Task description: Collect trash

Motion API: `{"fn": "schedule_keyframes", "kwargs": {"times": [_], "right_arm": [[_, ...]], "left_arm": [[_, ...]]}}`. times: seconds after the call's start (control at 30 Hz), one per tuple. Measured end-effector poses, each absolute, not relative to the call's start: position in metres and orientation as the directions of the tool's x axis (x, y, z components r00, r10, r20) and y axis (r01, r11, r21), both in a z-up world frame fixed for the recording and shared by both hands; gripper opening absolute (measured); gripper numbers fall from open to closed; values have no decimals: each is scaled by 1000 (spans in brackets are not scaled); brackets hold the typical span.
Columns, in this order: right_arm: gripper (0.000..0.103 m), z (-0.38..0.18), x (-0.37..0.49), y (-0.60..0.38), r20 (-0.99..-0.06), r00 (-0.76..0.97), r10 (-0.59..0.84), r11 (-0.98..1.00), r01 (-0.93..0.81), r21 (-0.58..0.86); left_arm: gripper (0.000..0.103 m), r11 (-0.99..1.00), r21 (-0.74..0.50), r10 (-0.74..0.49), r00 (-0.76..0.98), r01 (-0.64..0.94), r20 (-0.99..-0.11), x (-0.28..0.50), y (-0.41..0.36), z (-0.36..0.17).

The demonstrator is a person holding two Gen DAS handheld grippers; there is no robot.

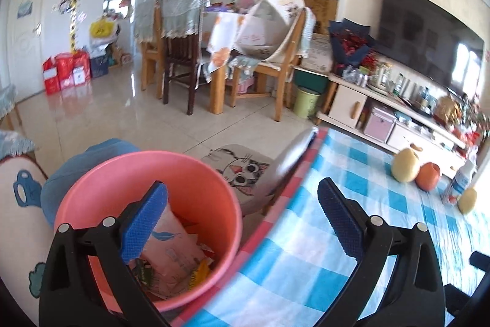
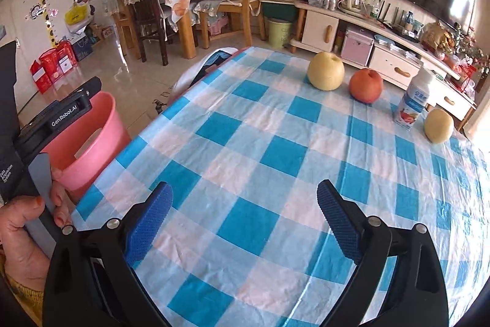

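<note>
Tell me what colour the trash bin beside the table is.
Pink; the trash bin shows best in the left wrist view, with wrappers inside.

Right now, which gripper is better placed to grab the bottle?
Right. The right gripper is open over the table, facing the bottle. The left gripper is open at the table edge by the bin, farther off.

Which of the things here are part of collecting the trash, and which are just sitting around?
Part of the job:
pink bin
wrappers inside it
left gripper, open
right gripper, open

Just lying about:
two pears
apple
drink bottle
</note>
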State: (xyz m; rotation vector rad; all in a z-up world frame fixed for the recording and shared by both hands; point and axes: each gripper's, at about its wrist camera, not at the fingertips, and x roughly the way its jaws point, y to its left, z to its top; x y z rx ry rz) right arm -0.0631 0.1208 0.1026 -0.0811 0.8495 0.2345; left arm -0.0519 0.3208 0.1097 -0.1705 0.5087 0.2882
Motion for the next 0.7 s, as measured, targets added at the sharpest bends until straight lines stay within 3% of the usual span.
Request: {"fn": "schedule_keyframes", "kwargs": {"times": [0.7], "right_arm": [[95,135,-178,-5,-644,765,0,999,32,38]], "left_arm": [[99,999,21,-37,903,51,-428,-120,160,133]]}}
